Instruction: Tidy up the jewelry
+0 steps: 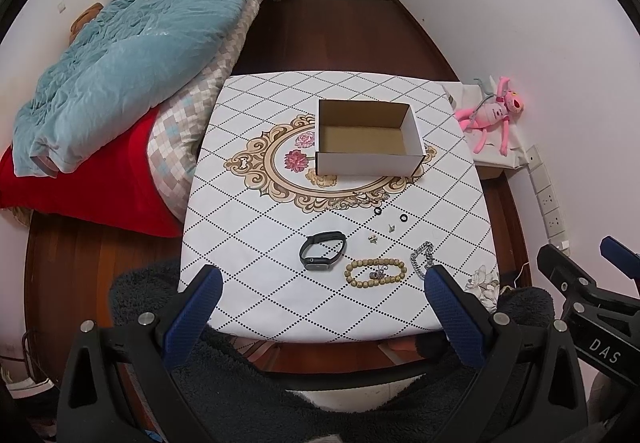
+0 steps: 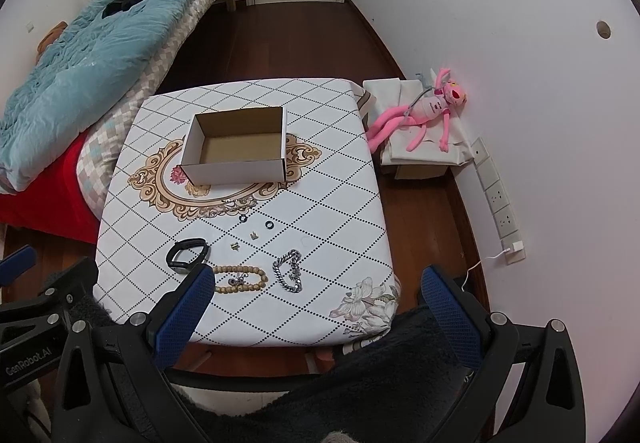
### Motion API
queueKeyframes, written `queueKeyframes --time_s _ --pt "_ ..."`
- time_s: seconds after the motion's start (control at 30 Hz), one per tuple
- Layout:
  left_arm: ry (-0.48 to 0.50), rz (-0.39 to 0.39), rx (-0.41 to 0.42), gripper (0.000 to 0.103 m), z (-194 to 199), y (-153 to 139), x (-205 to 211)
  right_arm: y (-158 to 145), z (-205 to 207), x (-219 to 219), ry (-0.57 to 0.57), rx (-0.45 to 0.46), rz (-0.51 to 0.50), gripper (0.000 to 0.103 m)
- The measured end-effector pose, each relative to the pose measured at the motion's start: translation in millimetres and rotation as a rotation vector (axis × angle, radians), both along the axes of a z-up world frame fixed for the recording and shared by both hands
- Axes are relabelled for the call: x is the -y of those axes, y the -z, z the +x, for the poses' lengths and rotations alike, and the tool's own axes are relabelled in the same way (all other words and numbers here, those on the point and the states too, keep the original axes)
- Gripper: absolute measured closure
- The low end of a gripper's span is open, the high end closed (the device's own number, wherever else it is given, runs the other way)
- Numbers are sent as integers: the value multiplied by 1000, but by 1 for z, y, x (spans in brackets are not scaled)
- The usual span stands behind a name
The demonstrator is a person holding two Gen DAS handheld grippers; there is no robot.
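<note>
The left gripper (image 1: 324,279) hangs above the near edge of the table (image 1: 248,299), its blue fingers (image 1: 200,307) spread wide with nothing between them. The right gripper (image 2: 316,283) is spread just as wide and holds nothing, also above the near edge; part of it shows at the right of the left view.

Taking the box (image 1: 370,139) as the landmark: it is an open, empty white carton standing on the gold floral medallion at the table's middle. All the jewelry lies on the cloth nearer than the box. Closest to the box are two small black rings (image 1: 377,212) (image 1: 403,218), side by side but apart. Just nearer than those lie two tiny metal pieces (image 1: 391,227) (image 1: 373,239), too small to identify. Farther toward the near edge sit a black watch (image 1: 322,250), a bead bracelet (image 1: 376,272) with a small charm inside its loop, and a silver chain (image 2: 289,270), in a row from left to right. Right of the table, beyond the box's right side, a pink plush (image 2: 426,111) lies by the wall.
</note>
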State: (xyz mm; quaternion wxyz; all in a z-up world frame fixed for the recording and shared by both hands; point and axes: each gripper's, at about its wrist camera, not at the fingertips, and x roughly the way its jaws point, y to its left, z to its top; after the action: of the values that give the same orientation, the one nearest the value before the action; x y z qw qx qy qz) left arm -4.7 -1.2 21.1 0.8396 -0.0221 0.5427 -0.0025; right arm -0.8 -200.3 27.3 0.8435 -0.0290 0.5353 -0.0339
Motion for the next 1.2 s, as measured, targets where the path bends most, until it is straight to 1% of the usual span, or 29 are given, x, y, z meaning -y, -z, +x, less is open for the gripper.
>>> queueKeyframes --time_s 0.2,0.5,0.63,0.7,0.8,0.87,0.97,1.07,1.1,1.13,1.17,1.2 --pt "2 -1 2 0 -1 -1 2 -6 0 3 3 10 1 0" --pt "0 1 6 0 -2 -4 6 -6 -4 3 6 13 7 0" --pt "1 16 12 0 8 3 5 -4 0 9 20 16 18 0" --pt "-23 53 24 0 18 13 1 4 6 14 33 6 19 0" --pt "-59 91 13 0 35 38 -8 26 20 23 57 -23 6 0" --pt "-69 117 -10 0 48 61 -11 47 31 27 70 -49 -22 0" --pt "-70 153 -59 0 64 96 -15 89 48 32 79 -111 -32 0" --pt "-72 172 -105 1 73 130 -20 136 61 37 90 -186 -15 2" --pt "-73 174 -127 1 75 141 -22 155 65 37 91 -223 -3 7" --pt "-76 171 -149 4 77 151 -24 170 67 37 91 -248 9 13" --pt "-85 169 -174 7 78 163 -28 185 68 36 93 -278 27 16" --pt "-92 159 -202 12 80 174 -32 196 68 35 94 -302 36 17"
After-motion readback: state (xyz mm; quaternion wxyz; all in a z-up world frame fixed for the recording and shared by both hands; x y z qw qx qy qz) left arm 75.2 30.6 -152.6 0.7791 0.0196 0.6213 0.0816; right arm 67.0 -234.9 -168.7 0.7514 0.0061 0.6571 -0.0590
